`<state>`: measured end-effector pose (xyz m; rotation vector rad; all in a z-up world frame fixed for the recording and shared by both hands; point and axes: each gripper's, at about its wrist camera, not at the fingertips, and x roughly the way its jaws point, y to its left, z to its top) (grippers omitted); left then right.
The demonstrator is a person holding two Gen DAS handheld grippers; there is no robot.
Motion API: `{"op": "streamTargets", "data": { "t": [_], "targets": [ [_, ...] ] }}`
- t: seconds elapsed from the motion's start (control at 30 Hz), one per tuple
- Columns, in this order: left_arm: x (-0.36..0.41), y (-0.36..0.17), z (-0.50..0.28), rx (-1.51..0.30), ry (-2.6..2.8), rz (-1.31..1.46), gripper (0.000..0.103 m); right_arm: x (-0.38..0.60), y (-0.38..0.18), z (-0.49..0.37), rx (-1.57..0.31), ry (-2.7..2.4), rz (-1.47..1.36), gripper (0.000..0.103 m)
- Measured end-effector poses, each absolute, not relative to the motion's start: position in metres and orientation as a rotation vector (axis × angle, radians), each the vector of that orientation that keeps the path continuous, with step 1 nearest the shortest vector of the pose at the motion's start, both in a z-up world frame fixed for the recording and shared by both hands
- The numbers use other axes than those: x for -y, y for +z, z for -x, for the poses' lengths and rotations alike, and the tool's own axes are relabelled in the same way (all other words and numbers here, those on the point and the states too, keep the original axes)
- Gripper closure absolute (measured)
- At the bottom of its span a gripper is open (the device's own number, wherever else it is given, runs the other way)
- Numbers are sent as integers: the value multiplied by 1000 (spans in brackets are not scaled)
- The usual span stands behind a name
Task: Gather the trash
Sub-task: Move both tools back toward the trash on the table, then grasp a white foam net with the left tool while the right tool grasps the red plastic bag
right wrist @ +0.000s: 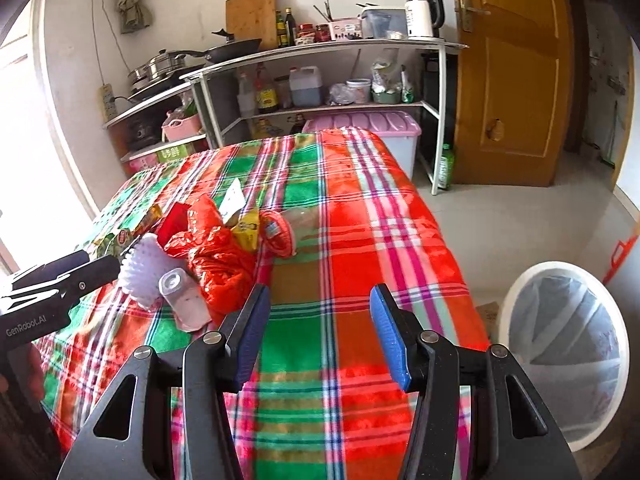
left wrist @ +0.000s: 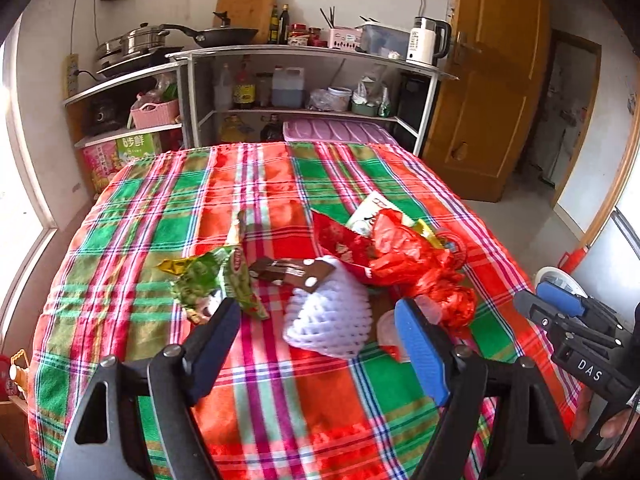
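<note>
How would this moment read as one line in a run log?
left gripper: open, empty | right gripper: open, empty | trash: white foam net, red plastic bag on table | bin: beside table

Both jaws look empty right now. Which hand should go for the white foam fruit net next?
Left. The left gripper hangs open right over the white foam net, which lies between its fingers. The right gripper, also open, faces bare tablecloth nearer the trash bin, with the pile off to its left.

Bright daylight from overexposed window (left wrist: 16, 208) at left; sharp focus; fisheye bending, dark corners.
</note>
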<state>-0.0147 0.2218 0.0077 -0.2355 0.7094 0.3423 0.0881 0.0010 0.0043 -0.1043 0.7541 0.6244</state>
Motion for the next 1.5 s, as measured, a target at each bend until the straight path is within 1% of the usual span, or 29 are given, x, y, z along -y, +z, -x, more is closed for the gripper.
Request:
{"op": "streamTargets", "data": {
  "t": [0.17,0.37,0.7,1.0,1.23,1.3,1.4,1.43,1.5],
  "targets": [
    [-248,1,23,-726,353,273,19,-31,-1,-92,-780,700,112,50],
    [-262,-7,26,-749,345,290,19,-58,-7,-101,-815,748,127,50],
    [-257,-17,8,-789,251,294,19,-76,-12,-113,-847,773,146,49],
    [-254,-26,-6,-823,228,310,19,-82,-25,-121,-931,852,109,49],
    [-252,-29,-10,-824,213,314,19,-85,-33,-124,-960,868,68,49],
    [-251,-30,-11,-824,208,319,24,-84,-33,-125,-956,870,58,52],
    [-249,-29,-11,-822,203,313,35,-84,-30,-121,-936,872,72,56],
    [-248,-28,-11,-825,201,309,39,-84,-29,-120,-932,870,74,56],
    [-247,-28,-10,-824,195,303,45,-83,-28,-118,-924,869,77,57]
  ]
}}
